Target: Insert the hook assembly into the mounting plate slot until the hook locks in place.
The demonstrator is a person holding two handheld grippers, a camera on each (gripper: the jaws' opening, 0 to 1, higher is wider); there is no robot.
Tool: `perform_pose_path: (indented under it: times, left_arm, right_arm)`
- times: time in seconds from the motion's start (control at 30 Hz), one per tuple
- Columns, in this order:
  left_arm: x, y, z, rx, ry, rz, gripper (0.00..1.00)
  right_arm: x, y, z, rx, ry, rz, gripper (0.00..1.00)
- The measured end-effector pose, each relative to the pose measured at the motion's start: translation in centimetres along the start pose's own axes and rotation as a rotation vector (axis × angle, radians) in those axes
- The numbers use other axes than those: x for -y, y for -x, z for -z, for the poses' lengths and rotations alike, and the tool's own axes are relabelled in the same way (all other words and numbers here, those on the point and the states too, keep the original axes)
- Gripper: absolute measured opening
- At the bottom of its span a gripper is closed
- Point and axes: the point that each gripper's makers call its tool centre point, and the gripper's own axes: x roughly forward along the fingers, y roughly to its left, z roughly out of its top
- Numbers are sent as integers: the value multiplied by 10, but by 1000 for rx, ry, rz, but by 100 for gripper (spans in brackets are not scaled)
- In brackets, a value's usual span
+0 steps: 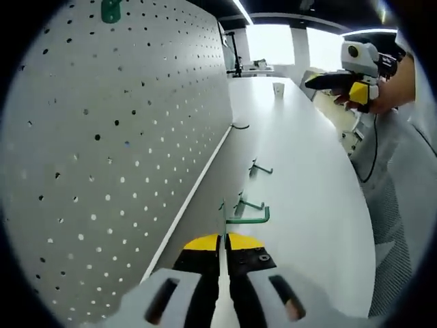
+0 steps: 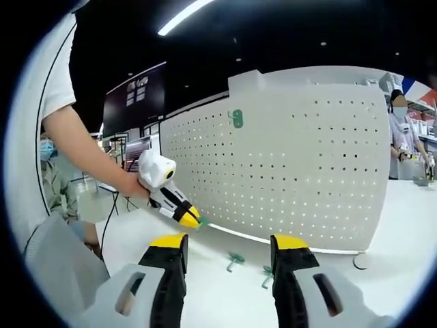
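Note:
My left gripper (image 1: 222,244) is shut on a green hook assembly (image 1: 247,218), whose thin plate stands between the yellow tips while its arm sticks out to the right. The white pegboard mounting plate (image 1: 123,150) runs along the left, close beside it. From the right gripper view the left gripper (image 2: 179,205) hangs in a hand, the held hook (image 2: 203,222) near the pegboard's (image 2: 300,171) lower edge. My right gripper (image 2: 229,249) is open and holds nothing; it floats far off (image 1: 348,76) over the table's other side. One green hook (image 2: 237,118) (image 1: 110,10) sits mounted high on the board.
Two loose green hooks (image 1: 259,167) (image 1: 247,203) lie on the white table (image 1: 307,178), also seen as hooks (image 2: 235,258) (image 2: 268,275). A black hook (image 1: 239,126) lies by the board's foot. A small cup (image 1: 278,89) stands far back. People stand at both sides (image 2: 403,130) (image 2: 58,184).

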Motion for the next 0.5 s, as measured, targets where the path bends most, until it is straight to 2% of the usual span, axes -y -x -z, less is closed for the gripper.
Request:
perform_pose_path:
  times: [0.2, 0.5]
  left_arm:
    - [-3, 9, -11, 47, 45, -31, 3]
    - [-1, 22, -29, 110, 36, -72, 2]
  right_arm:
    - [-5, -1, -4, 6, 8, -14, 47]
    - [-6, -3, -7, 22, -33, -15, 47]
